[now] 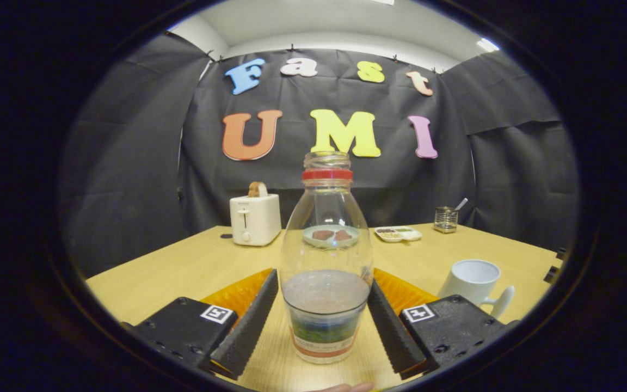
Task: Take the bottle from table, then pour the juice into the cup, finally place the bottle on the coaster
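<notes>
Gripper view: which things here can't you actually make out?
- Coaster: the orange mat might be it; the bottle and tool fingers cover most of it.
- Grip: the fingers flank the bottle, but contact is unclear.
- Plate: seen through the bottle's glass, its food is distorted.
- Small tray and wire holder: contents too small.
- Toaster: markings too small.

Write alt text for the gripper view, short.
A clear bottle with a red neck ring and no cap, partly filled with juice, stands upright between the gripper jaws, which flank or touch its sides. On the wooden table beyond sit an orange coaster, a white cup, a white toaster and a plate.
</notes>
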